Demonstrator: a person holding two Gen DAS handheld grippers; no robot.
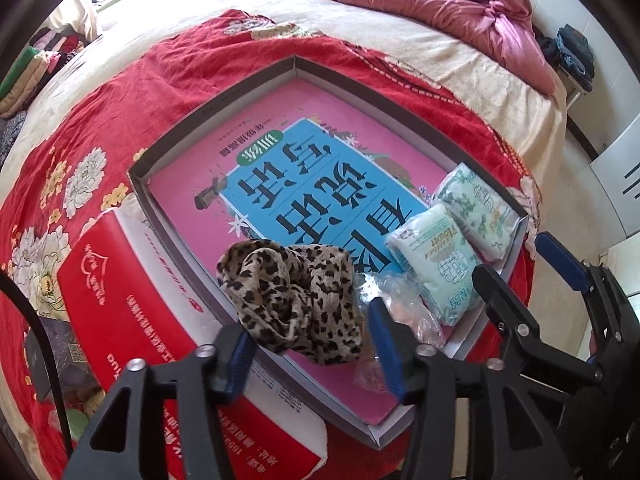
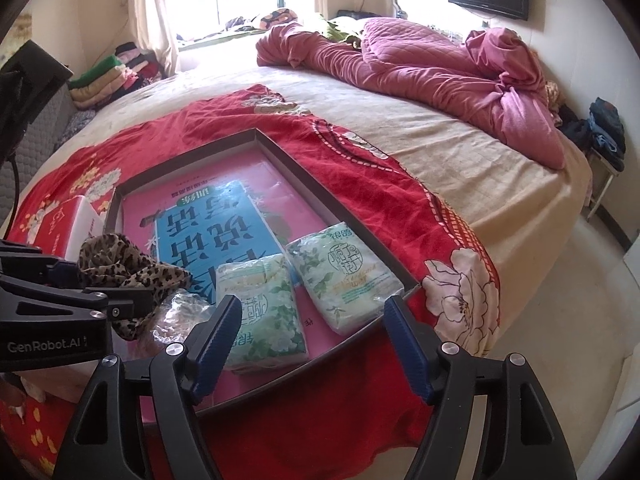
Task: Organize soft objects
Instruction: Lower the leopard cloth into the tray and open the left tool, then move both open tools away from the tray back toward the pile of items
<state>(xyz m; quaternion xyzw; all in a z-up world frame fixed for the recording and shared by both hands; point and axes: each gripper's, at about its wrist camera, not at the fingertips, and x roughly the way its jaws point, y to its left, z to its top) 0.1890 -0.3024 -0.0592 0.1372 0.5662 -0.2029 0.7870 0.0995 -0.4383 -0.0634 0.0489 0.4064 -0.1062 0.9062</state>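
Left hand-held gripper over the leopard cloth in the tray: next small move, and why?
Probably lift the left hand-held gripper straight up and away. Its jaws stand apart, the leopard cloth lies bunched between them on the tray beside the two tissue packs, and the pads do not seem to press it, so it looks released.

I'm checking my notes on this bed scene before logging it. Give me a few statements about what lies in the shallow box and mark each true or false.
1. The crumpled leopard-print cloth lies inside the shallow grey-walled box. True.
2. Two green-and-white floral tissue packs lie side by side in the box. True.
3. The left gripper is clamped shut on the cloth. False: its jaws stand apart, either side of the cloth.
4. The red and white carton sits inside the box. False: it lies outside, against the box wall.
5. The right gripper holds a tissue pack. False: it is open and holds nothing.
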